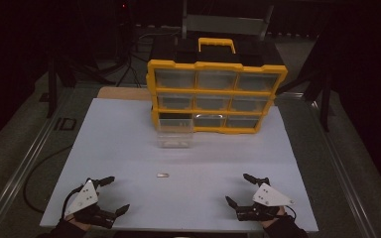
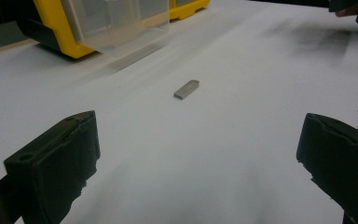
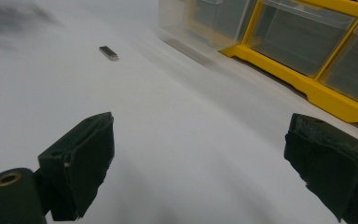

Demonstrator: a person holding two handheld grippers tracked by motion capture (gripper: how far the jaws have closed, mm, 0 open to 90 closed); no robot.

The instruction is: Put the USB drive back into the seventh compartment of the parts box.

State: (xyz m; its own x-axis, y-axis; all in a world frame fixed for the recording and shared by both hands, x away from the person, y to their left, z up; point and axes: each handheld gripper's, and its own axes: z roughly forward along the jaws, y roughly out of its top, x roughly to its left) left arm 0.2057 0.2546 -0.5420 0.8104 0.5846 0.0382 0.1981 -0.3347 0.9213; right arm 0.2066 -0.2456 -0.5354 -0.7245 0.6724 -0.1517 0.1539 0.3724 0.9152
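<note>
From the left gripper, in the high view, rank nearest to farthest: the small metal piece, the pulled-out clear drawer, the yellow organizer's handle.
1. Small metal piece, on the white table, right of the left gripper.
2. Clear drawer, farther back, at the organizer's foot.
3. Yellow handle, on top, at the back.

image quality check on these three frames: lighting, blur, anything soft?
High view: dim overall, surroundings near black, white table the brightest area, small metal piece tiny and soft. Left gripper view: metal piece fairly sharp, clear drawer smeared, near jaws soft. Right gripper view: clear drawer edge streaked, yellow organizer slightly soft, metal piece readable.
</note>
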